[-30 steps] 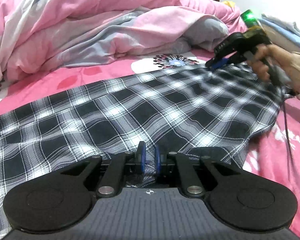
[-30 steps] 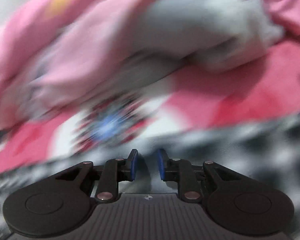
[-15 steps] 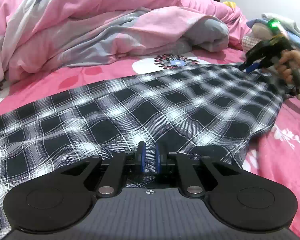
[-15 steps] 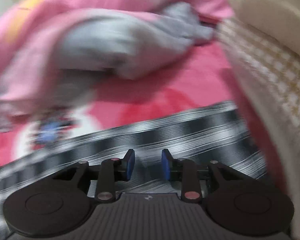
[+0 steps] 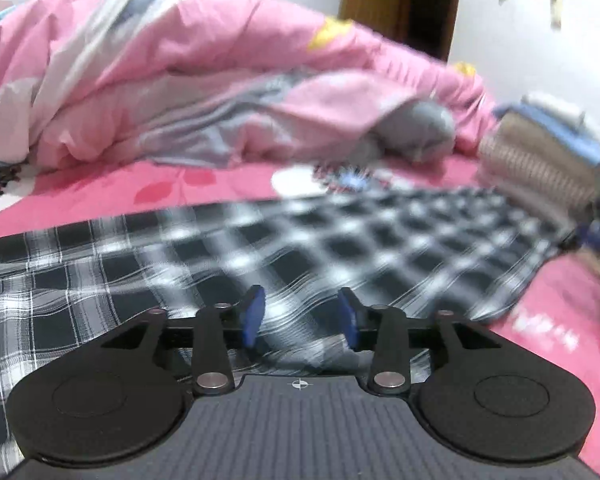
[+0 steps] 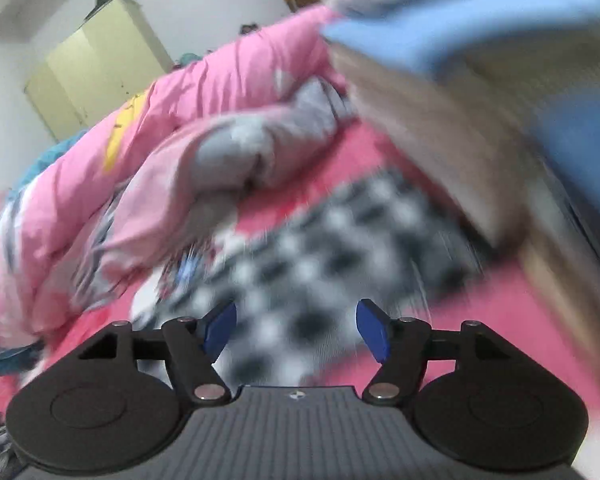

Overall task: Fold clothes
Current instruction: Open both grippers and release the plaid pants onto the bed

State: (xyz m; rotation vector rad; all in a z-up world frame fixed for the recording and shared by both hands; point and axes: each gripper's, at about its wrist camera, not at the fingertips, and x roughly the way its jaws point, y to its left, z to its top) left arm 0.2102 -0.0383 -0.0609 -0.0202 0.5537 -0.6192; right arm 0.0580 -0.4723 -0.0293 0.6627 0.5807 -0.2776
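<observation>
While the black-and-white plaid garment (image 5: 340,248) lies spread flat across the pink floral bedsheet (image 5: 100,196), my left gripper (image 5: 300,316) hangs just above its near edge with the jaws opening; the checked cloth shows in the gap between the blue pads (image 5: 252,316), and I see neither pad pressing on it, so that grip is released. My right gripper (image 6: 296,330) is over the far end of the same garment (image 6: 300,272), its jaws also opening and standing wider, blue pads (image 6: 374,330) apart with nothing caught between them; only blurred check pattern and pink sheet lie beneath. Beyond the garment a rumpled pink and grey quilt (image 5: 180,88) is heaped along the back of the bed. Just beside the garment's right end sits a stack of folded clothes in beige and blue (image 6: 480,92), which looms close over my right gripper. Both views are smeared, the right one heavily.
</observation>
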